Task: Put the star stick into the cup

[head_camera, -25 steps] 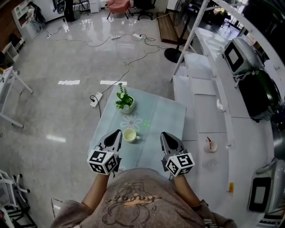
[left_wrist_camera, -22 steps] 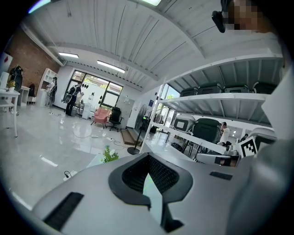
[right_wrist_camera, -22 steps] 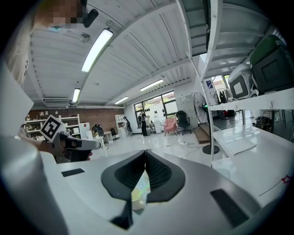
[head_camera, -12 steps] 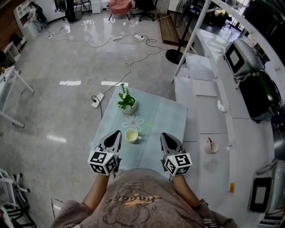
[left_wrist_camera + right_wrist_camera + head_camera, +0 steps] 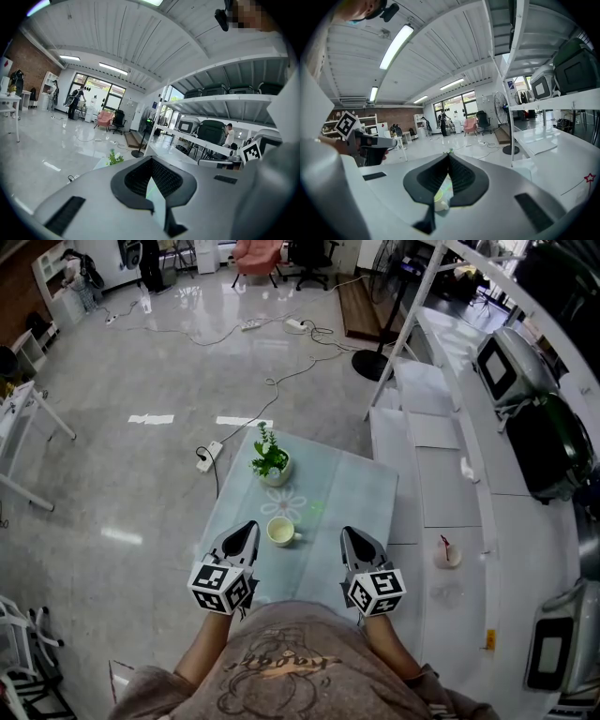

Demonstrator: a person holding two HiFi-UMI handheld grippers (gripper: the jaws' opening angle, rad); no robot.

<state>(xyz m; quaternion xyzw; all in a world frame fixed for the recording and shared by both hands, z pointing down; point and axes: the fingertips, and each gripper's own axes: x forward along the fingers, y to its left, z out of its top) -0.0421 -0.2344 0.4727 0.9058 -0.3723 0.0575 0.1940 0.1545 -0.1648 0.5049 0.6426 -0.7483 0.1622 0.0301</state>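
Note:
A cream cup (image 5: pixel 280 532) stands on the small glass table (image 5: pixel 352 488), between my two grippers. The left gripper (image 5: pixel 246 527) is just left of it, the right gripper (image 5: pixel 352 533) further right; both are shut and empty. The star stick (image 5: pixel 439 539), thin with a red star, stands in a small round holder (image 5: pixel 448 553) on the white shelf to the right of the table. In the right gripper view the red star (image 5: pixel 589 177) shows at the far right, and the cup (image 5: pixel 439 202) peeks through the slit below the closed jaws (image 5: pixel 448 154). The left gripper view shows its jaws (image 5: pixel 151 160) meeting at the tips.
A potted green plant (image 5: pixel 269 461) stands at the table's far end, also seen as a plant (image 5: pixel 114 158) in the left gripper view. White shelving (image 5: pixel 441 460) with bags and machines runs along the right. Cables (image 5: pixel 281 371) lie on the glossy floor beyond.
The head view has drifted a little, so everything sits slightly lower in the picture. Grippers, cup and star stick keep their places.

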